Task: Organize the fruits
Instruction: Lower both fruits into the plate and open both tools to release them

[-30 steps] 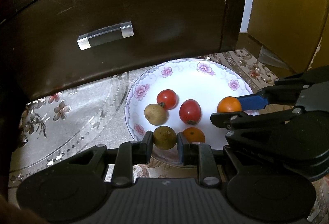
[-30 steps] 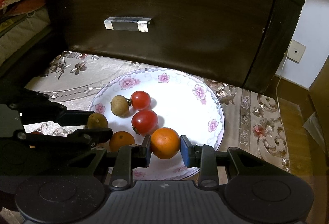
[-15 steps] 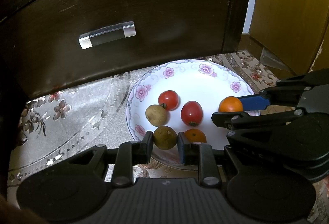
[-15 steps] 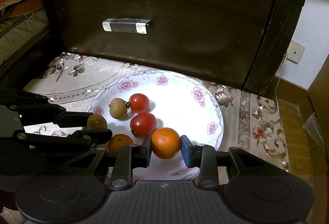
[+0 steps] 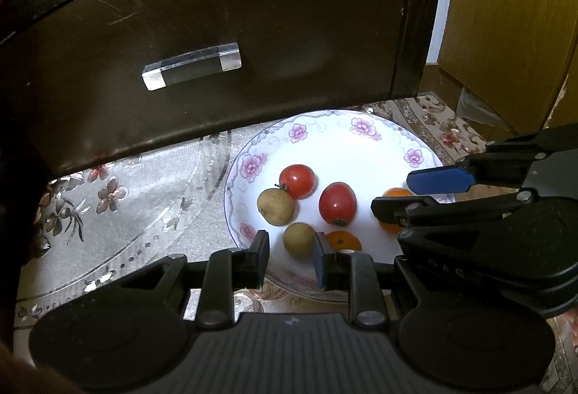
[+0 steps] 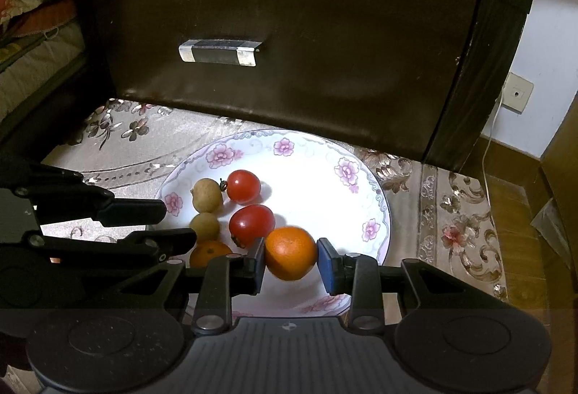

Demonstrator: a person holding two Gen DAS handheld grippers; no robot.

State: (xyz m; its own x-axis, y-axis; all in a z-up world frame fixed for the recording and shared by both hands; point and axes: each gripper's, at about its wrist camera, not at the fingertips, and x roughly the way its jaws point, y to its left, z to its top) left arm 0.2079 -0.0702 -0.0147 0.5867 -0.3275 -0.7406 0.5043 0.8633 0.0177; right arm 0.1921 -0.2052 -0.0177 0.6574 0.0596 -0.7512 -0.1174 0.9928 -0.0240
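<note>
A white flowered plate [image 5: 325,137] [image 6: 318,159] holds two red tomatoes [image 5: 297,181] [image 5: 337,203], two brown longans and two oranges. My left gripper [image 5: 290,255] is open; the near longan [image 5: 298,239] lies on the plate between its fingers, with a gap on the left side. My right gripper [image 6: 290,264] has opened a little around an orange [image 6: 290,253] at the plate's near edge; the orange touches the left pad and a small gap shows at the right pad. The second orange [image 5: 343,240] [image 6: 209,251] lies beside the left gripper.
A dark wooden drawer front [image 5: 216,33] [image 6: 289,33] with a clear handle [image 5: 191,66] stands right behind the plate. A flowered cloth [image 5: 144,184] covers the surface. A yellow cabinet [image 5: 513,14] is at the right; a wall socket [image 6: 518,92] is beyond it.
Both grippers have opened. The left one let go of the longan, which now lies on the plate. The right one has loosened around the orange, which looks blurred.
</note>
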